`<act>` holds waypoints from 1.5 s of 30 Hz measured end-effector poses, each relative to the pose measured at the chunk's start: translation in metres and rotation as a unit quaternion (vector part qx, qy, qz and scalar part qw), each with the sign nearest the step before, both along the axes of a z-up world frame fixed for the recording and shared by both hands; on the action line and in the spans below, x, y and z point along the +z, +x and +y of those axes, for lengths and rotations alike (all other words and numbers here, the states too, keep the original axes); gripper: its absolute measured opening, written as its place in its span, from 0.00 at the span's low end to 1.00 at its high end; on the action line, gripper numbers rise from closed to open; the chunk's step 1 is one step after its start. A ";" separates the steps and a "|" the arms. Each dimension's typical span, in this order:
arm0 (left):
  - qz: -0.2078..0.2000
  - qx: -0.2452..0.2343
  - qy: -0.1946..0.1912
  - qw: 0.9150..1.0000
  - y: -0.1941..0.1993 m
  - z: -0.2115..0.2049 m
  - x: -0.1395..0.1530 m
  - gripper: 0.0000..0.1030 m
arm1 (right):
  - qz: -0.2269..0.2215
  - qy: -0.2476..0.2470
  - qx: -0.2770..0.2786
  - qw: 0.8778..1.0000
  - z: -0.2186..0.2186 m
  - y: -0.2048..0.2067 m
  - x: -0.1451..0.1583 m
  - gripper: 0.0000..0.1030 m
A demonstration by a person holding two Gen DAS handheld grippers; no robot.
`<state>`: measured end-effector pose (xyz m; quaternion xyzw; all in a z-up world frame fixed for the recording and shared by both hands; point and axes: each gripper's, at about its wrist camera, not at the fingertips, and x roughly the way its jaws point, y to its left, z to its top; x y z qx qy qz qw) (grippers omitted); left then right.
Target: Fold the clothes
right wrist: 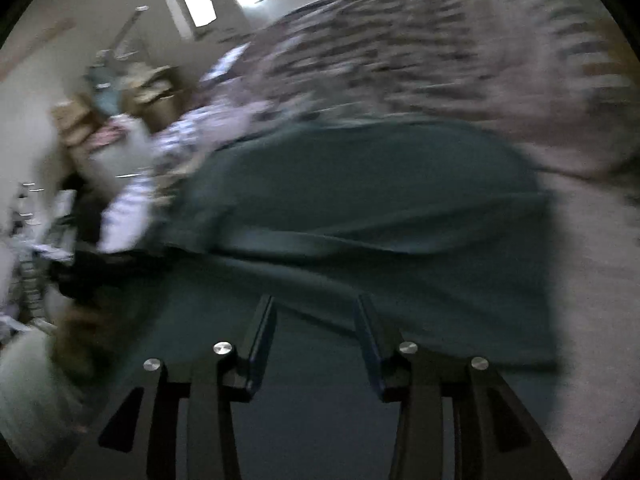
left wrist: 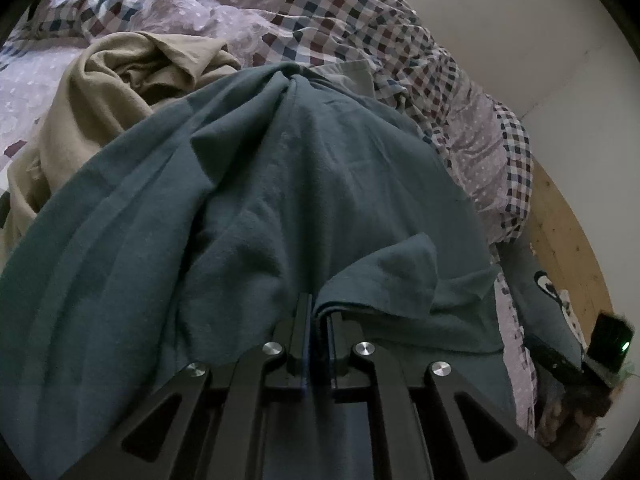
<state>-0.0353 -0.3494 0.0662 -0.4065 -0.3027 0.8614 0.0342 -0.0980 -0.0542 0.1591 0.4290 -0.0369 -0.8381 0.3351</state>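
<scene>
Left gripper point(left wrist: 316, 312) pinches the teal shirt's point(left wrist: 280, 184) near hem; right gripper point(right wrist: 316, 320) gapes empty above it, so the unsupported side may sag toward the checked quilt point(left wrist: 360, 16)

Cloth-crowded bed, little bare surface

Teal garment point(left wrist: 280, 200) fills the centre; a beige garment point(left wrist: 100, 92) heaps at ten o'clock, a rumpled checked quilt point(left wrist: 360, 20) walls twelve to two, and bare wall point(left wrist: 520, 40) stands beyond.
</scene>
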 end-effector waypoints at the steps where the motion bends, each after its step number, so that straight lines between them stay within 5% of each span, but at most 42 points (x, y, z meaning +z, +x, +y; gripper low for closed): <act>1: 0.000 0.000 0.000 1.000 -0.001 0.001 0.000 0.05 | -0.012 -0.015 0.020 1.000 -0.021 -0.005 -0.002 0.42; 7: 0.000 -0.001 0.006 1.000 -0.001 -0.002 -0.004 0.06 | -0.093 -0.049 0.049 0.993 -0.102 -0.041 -0.030 0.41; 11: 0.001 -0.001 0.017 1.000 -0.003 -0.004 -0.008 0.06 | -0.116 -0.028 0.036 0.992 -0.127 -0.058 -0.042 0.36; 13: 0.002 -0.001 0.022 1.000 -0.002 -0.006 -0.009 0.06 | -0.127 -0.009 0.024 0.992 -0.135 -0.061 -0.049 0.24; 14: 0.003 -0.001 0.025 1.000 -0.002 -0.007 -0.009 0.06 | -0.133 -0.006 0.020 0.991 -0.138 -0.063 -0.052 0.08; 15: 0.003 -0.001 0.028 1.000 -0.002 -0.008 -0.010 0.06 | -0.136 -0.011 0.019 0.991 -0.139 -0.064 -0.051 0.02; 23: 0.005 -0.003 0.042 0.999 -0.001 -0.011 -0.012 0.06 | -0.101 -0.038 0.010 0.994 -0.168 -0.084 0.001 0.01; 32: 0.000 -0.011 0.054 0.998 -0.004 -0.014 -0.011 0.05 | -0.085 0.024 0.029 0.996 -0.236 -0.122 0.007 0.03; 37: -0.002 -0.013 0.058 0.998 -0.006 -0.015 -0.011 0.05 | -0.021 0.047 0.025 0.998 -0.210 -0.122 0.038 0.17; 39: -0.004 -0.013 0.058 0.998 -0.006 -0.015 -0.011 0.05 | 0.013 0.062 0.031 0.998 -0.182 -0.117 0.055 0.39; 45: -0.003 -0.010 0.055 0.998 -0.003 -0.015 -0.010 0.05 | 0.048 0.163 -0.013 0.985 -0.070 -0.124 0.068 0.41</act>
